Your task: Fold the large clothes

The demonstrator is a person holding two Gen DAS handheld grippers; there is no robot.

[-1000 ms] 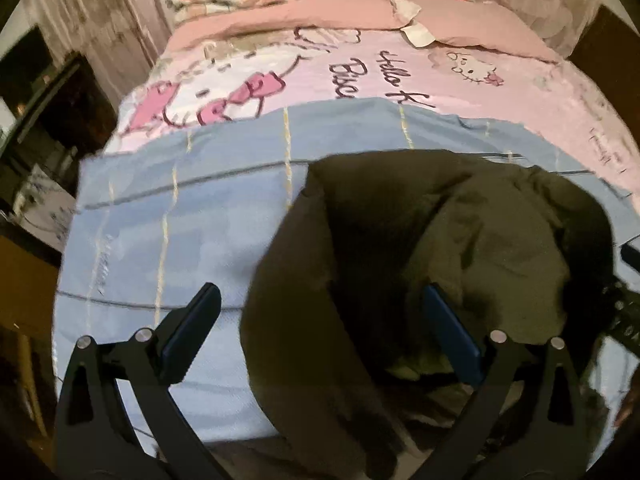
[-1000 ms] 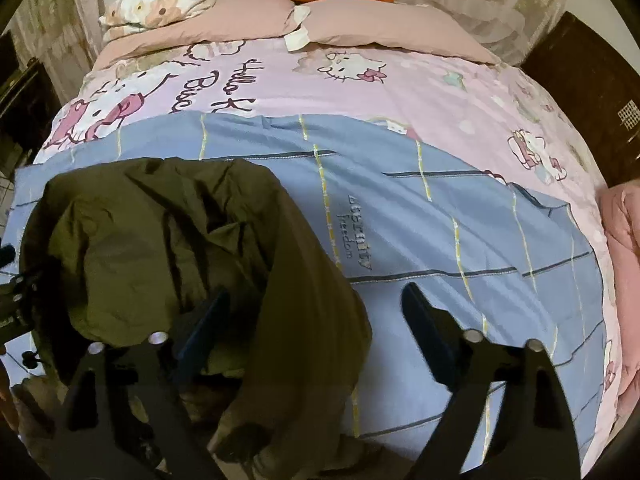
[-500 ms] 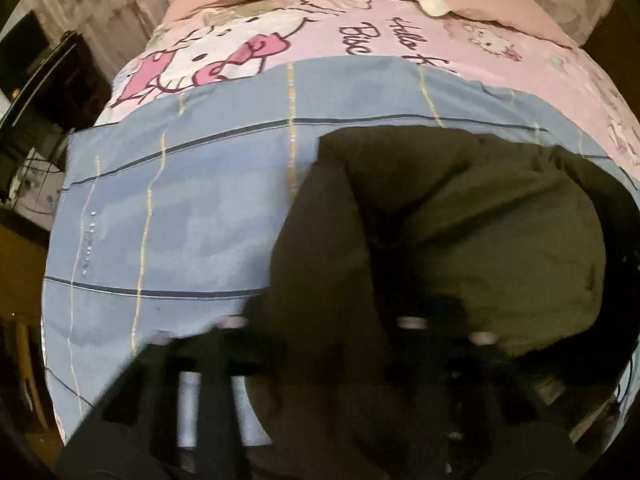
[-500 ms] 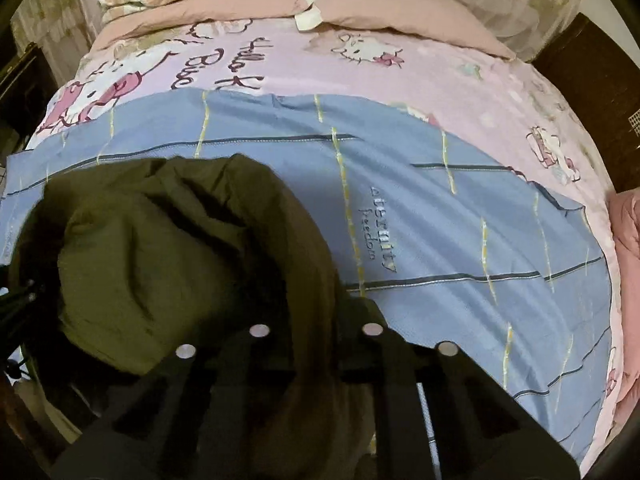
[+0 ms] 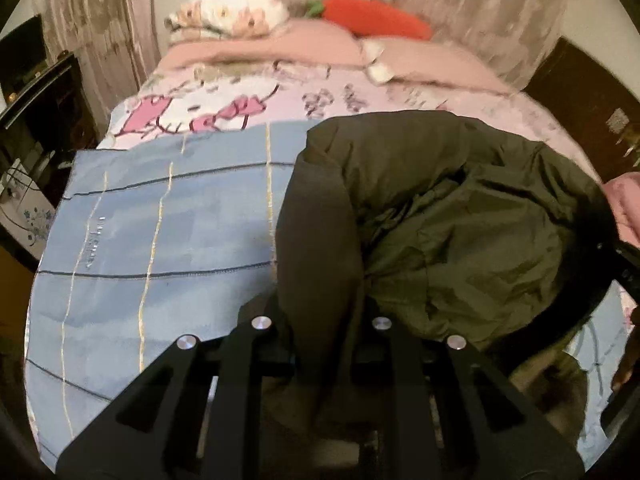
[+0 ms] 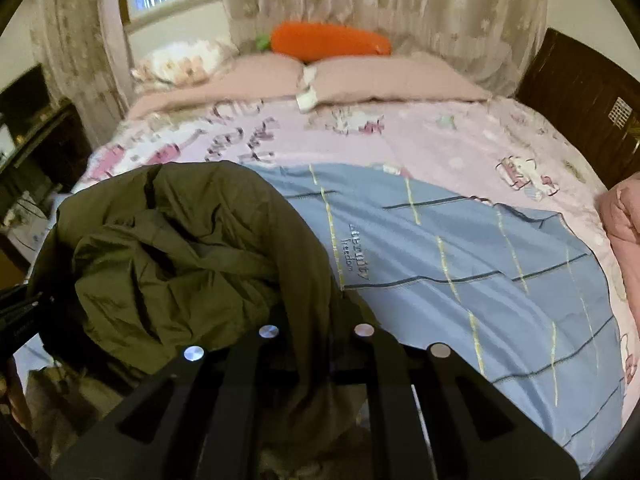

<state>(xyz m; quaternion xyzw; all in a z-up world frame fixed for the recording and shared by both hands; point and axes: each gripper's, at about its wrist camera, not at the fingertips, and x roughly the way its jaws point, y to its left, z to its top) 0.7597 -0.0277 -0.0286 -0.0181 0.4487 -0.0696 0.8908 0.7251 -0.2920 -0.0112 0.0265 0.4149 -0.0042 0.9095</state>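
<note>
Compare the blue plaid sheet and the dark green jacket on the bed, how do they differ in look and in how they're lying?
The blue plaid sheet lies spread flat, while the dark green jacket is bunched and rumpled. The sheet is pale blue with yellow and dark lines and small lettering; the jacket is plain olive. The jacket is pinched at its near edge by the left gripper and the right gripper; neither grips the sheet. Both rest on the pink cartoon bedspread, the jacket on top of the sheet.

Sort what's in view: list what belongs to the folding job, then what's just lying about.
Job:
jacket, bunched on the bed
left claw, shut on jacket
right claw, shut on jacket
blue sheet under it

Lying about:
carrot plush
pink pillows
floral pillow
pink quilt
</note>
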